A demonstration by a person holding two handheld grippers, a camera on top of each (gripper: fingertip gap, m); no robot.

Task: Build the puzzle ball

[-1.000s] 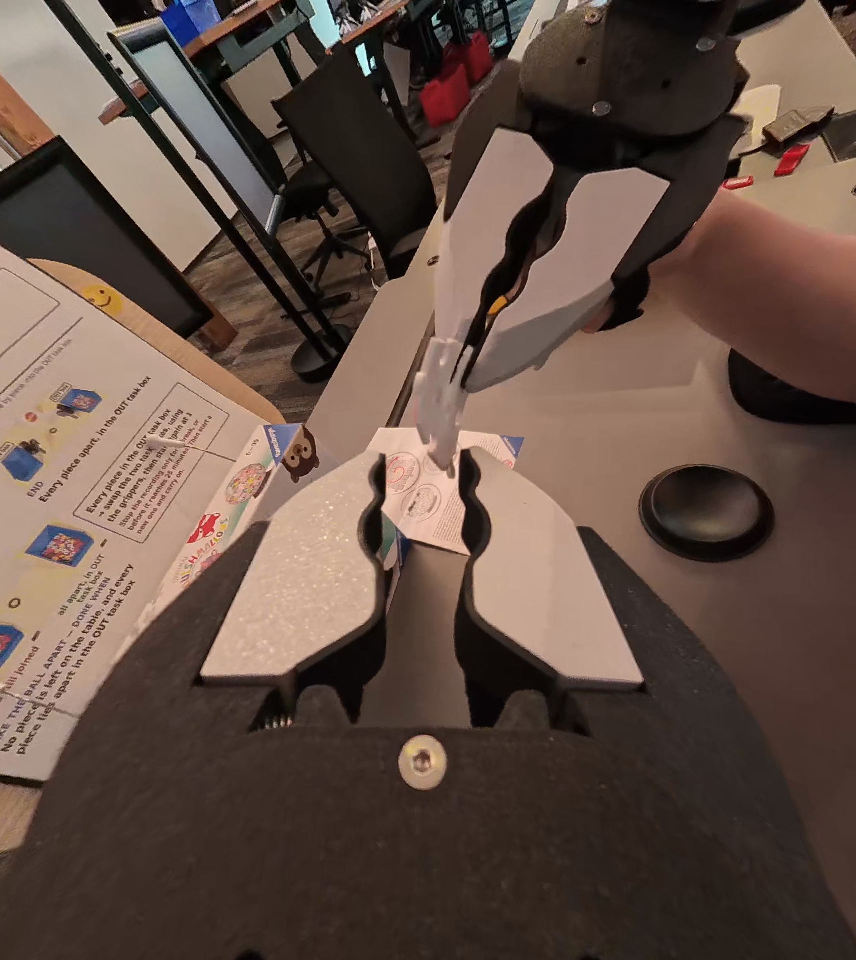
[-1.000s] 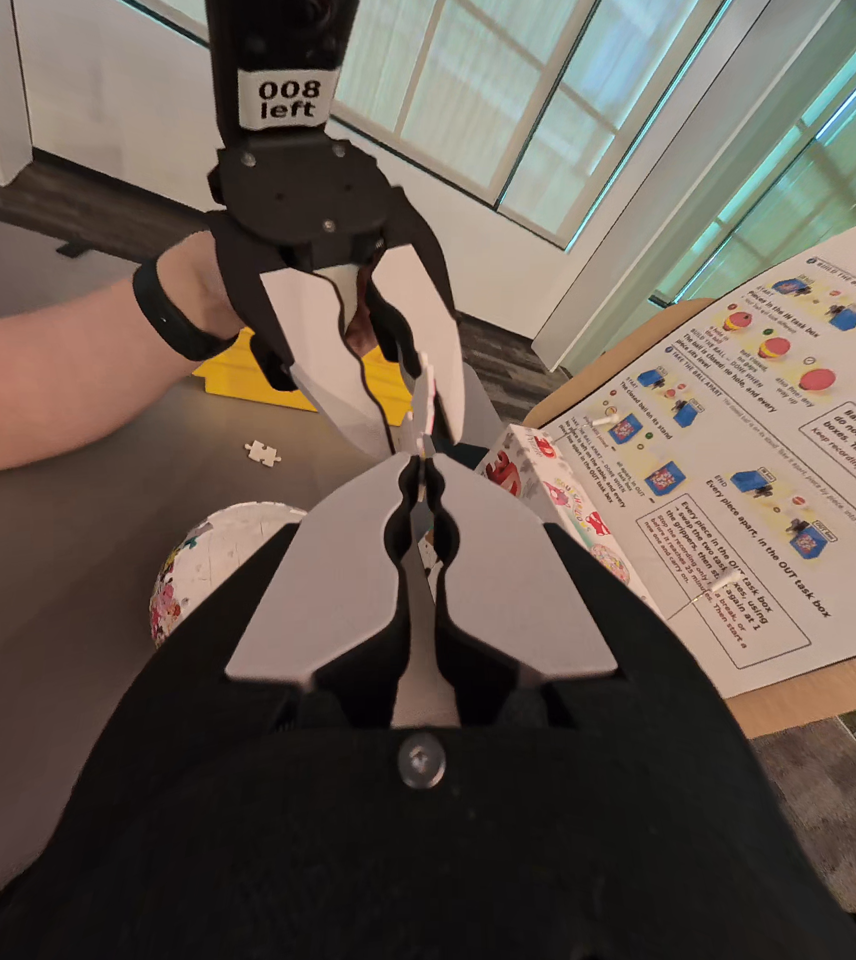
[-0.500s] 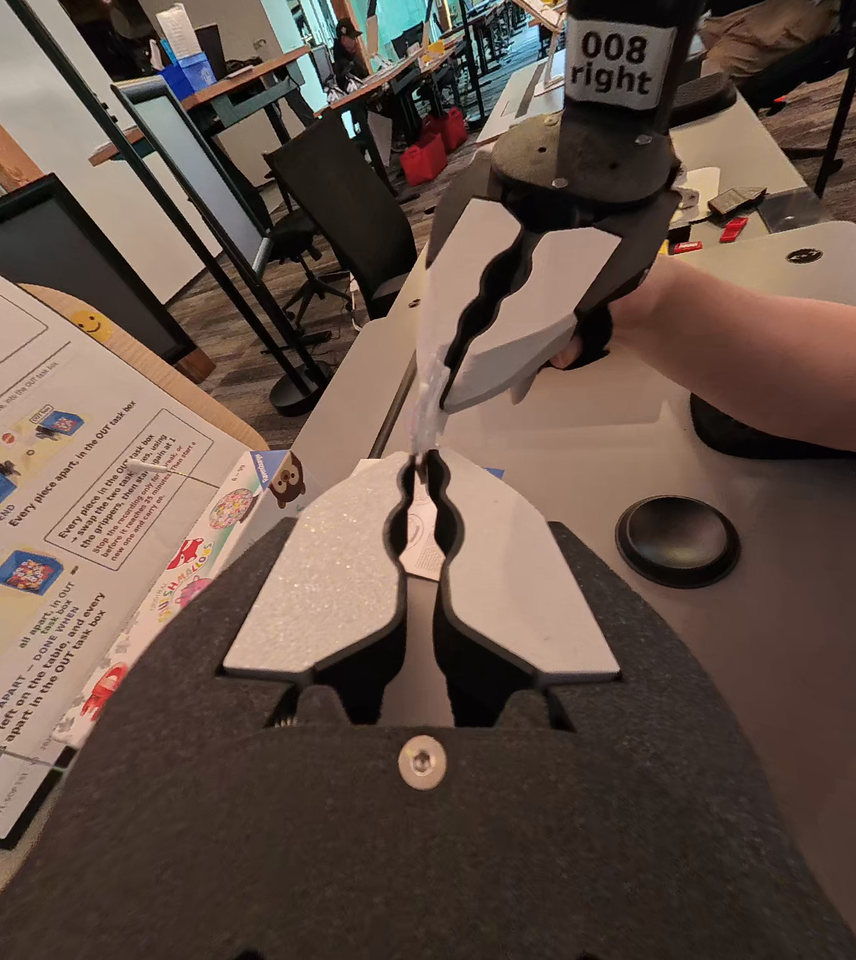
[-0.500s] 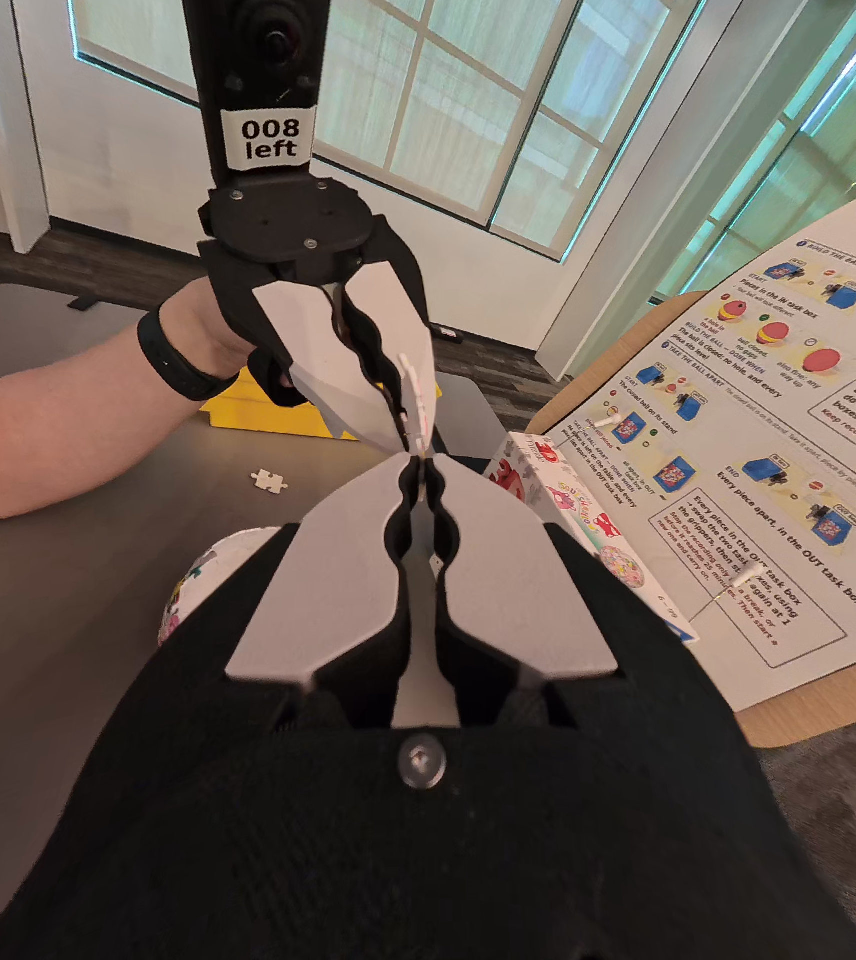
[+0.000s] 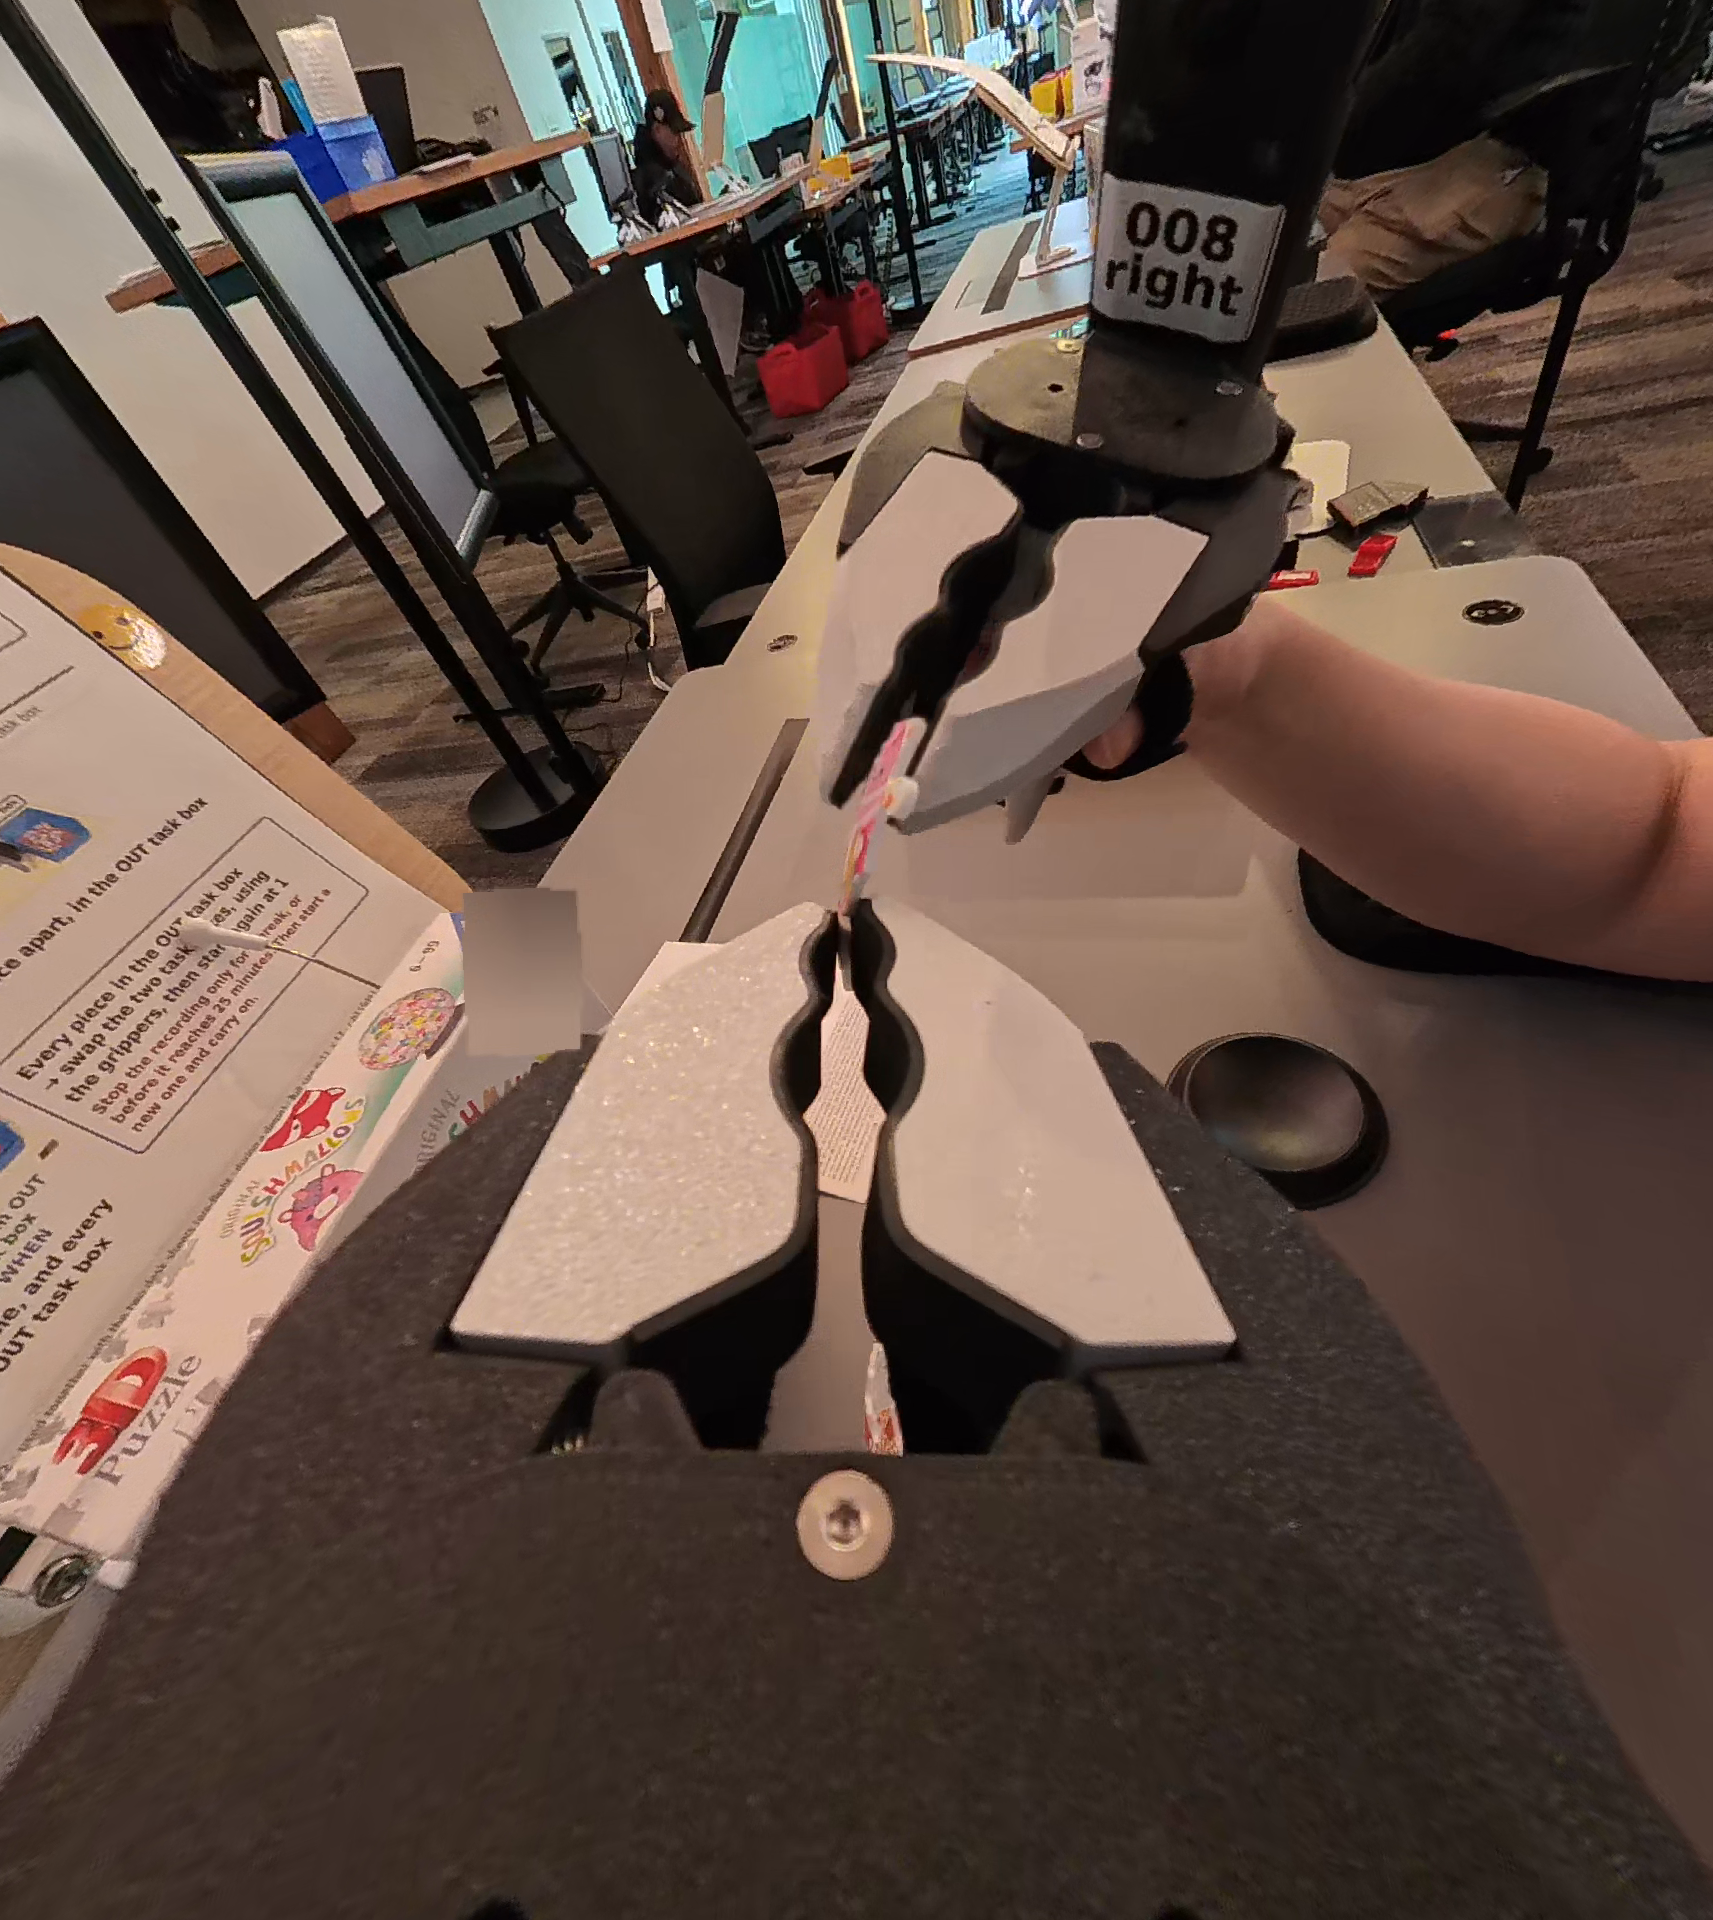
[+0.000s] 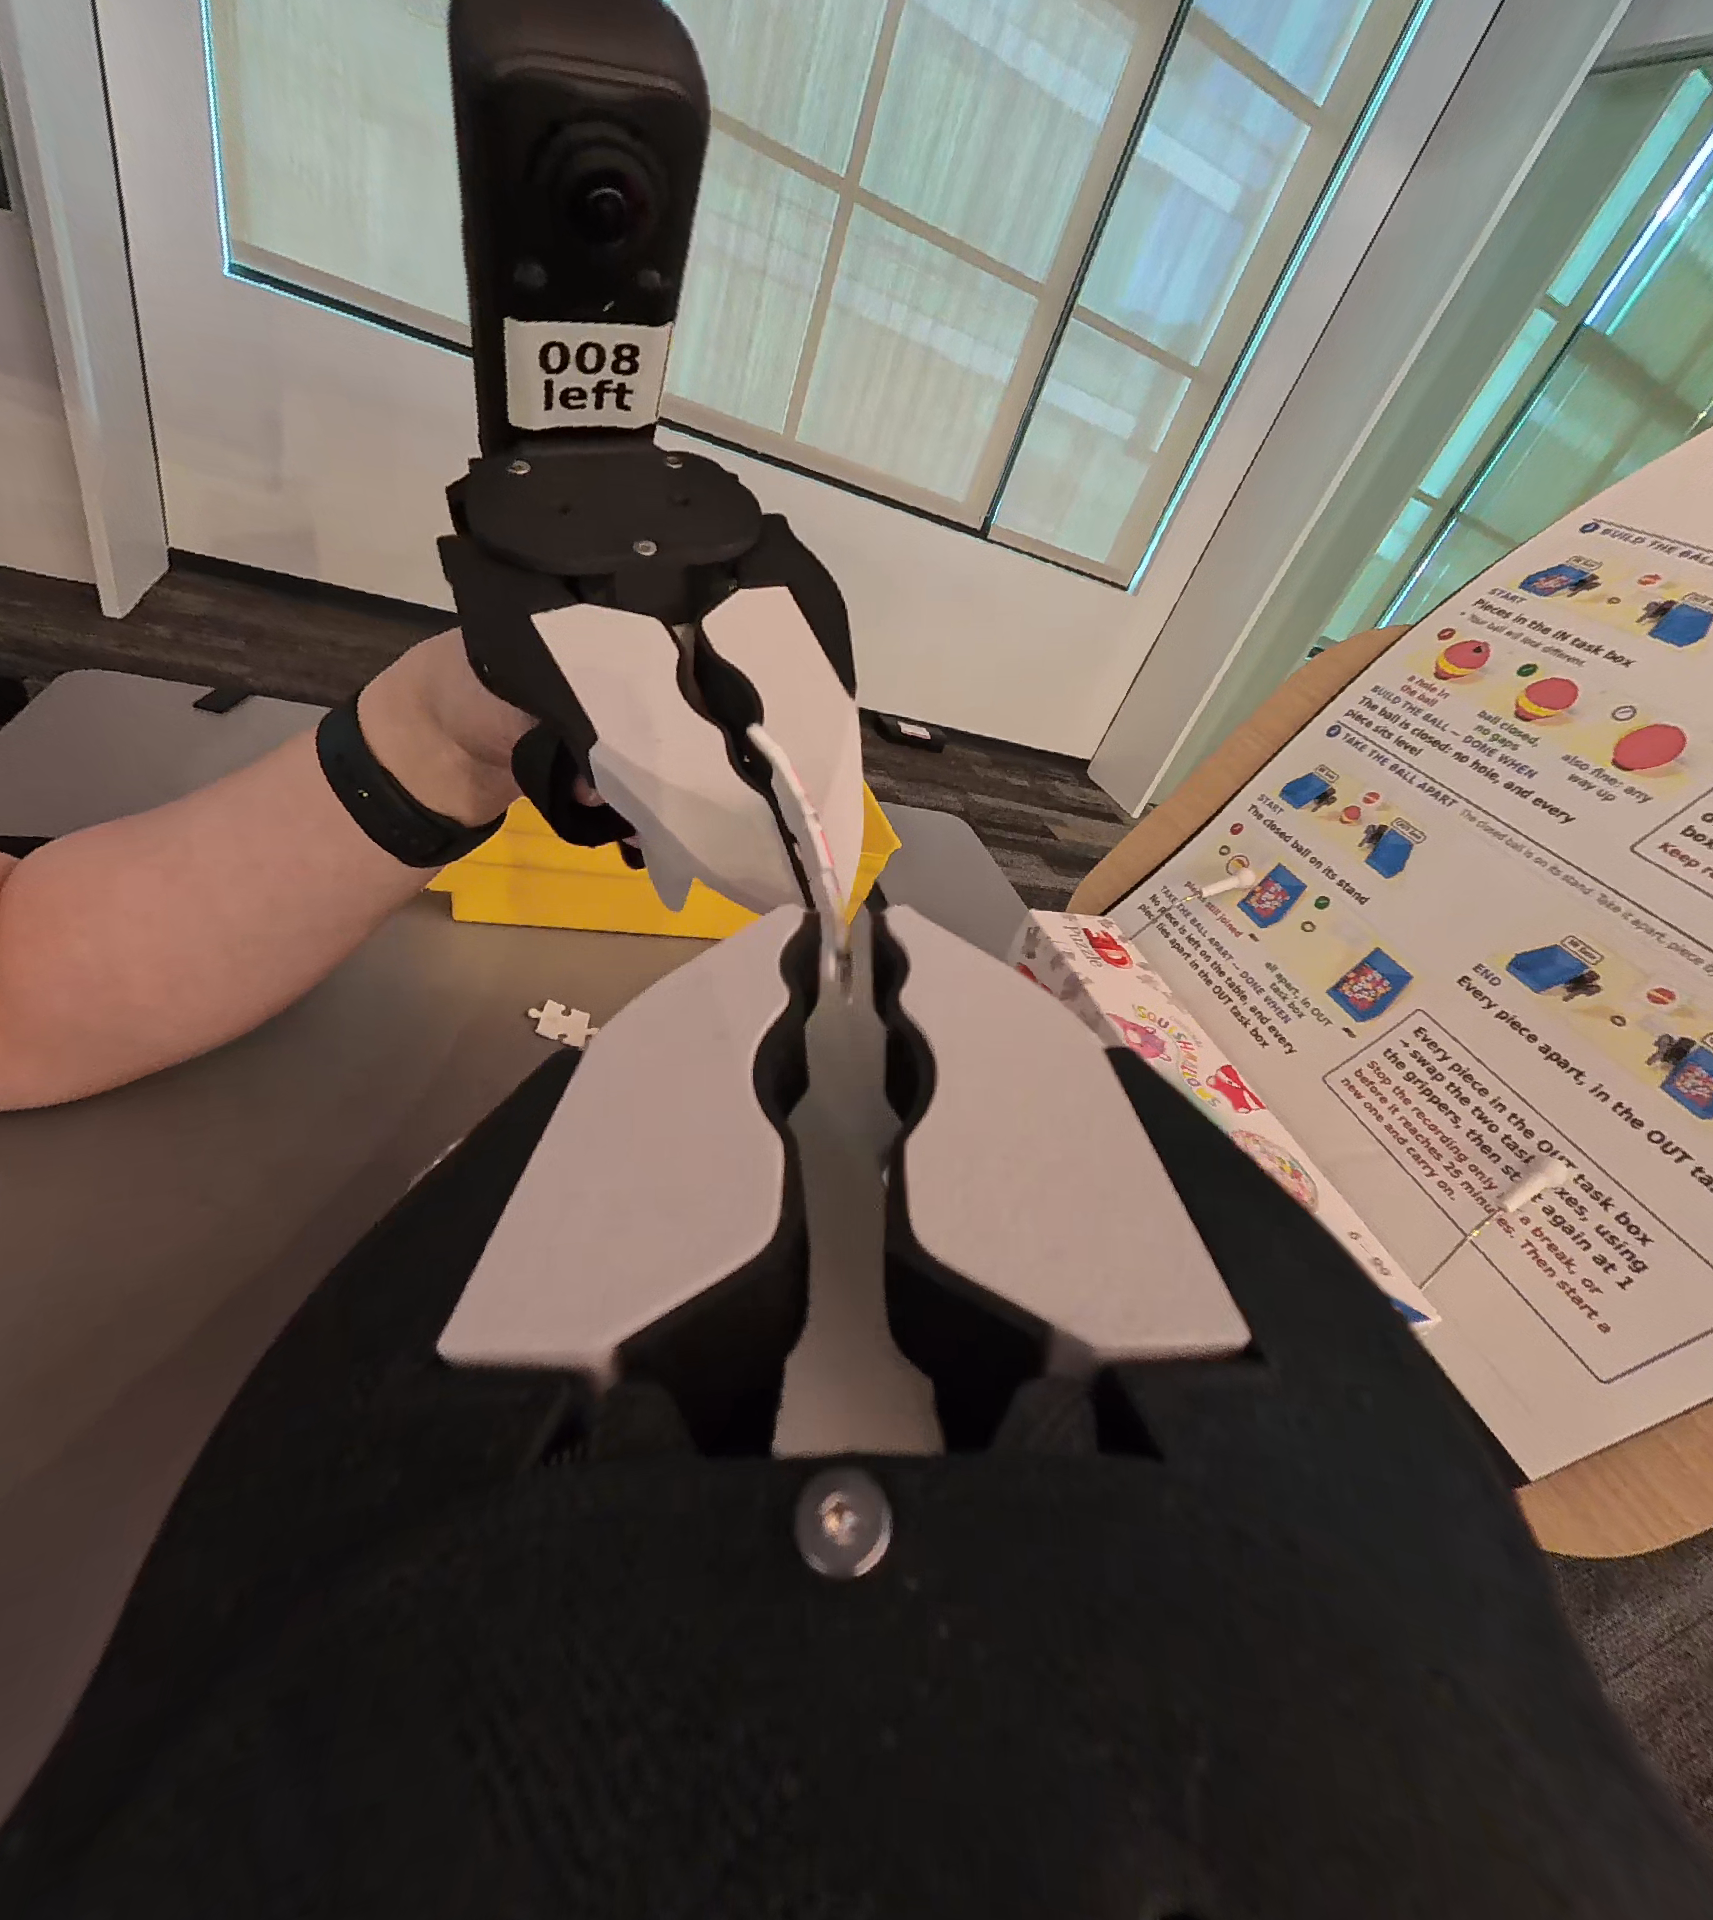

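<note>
The left hand-held gripper and the right hand-held gripper met tip to tip above the grey worktop, each clamped on a thin puzzle piece held edge-on. The pink-printed piece in the right one touched the white-edged piece in the left one. Beside them on the worktop lay the puzzle box, a loose white piece near a yellow bin, and a black round cap.
</note>
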